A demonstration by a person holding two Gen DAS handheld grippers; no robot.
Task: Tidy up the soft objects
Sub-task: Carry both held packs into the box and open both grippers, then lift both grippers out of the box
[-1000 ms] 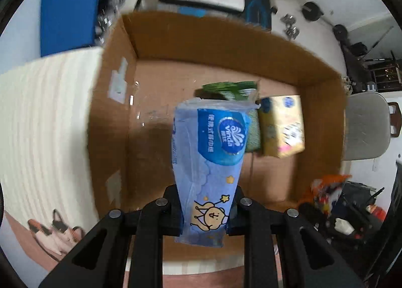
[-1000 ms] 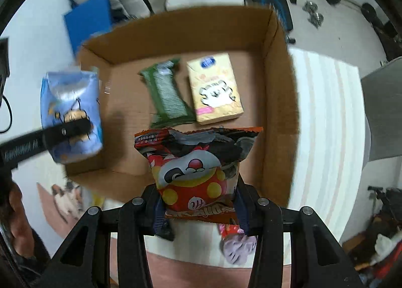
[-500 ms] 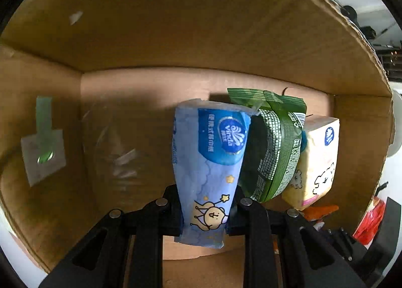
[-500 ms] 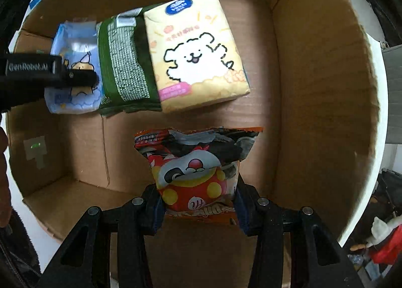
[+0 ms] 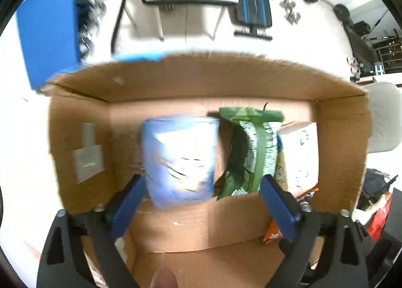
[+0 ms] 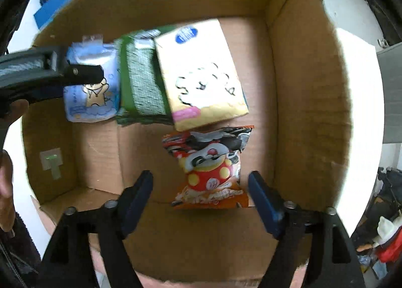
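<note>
Cardboard box: open top, both grippers point down into it.
left gripper: jaws opening, pads clear of any pack; blue tissue pack sits between them, nearer the left pad, blurred.
right gripper: jaws opening, pads apart; red snack bag lies between them, touching neither.
red snack bag axis: long side runs away from the claw, toward the yellow tissue pack.
row: blue tissue pack, green pack, yellow tissue pack side by side along the far wall.
nearer hand: right for the red bag, left for the blue pack.
judgement: both packs look released; next is likely to lift both claws straight out.
</note>
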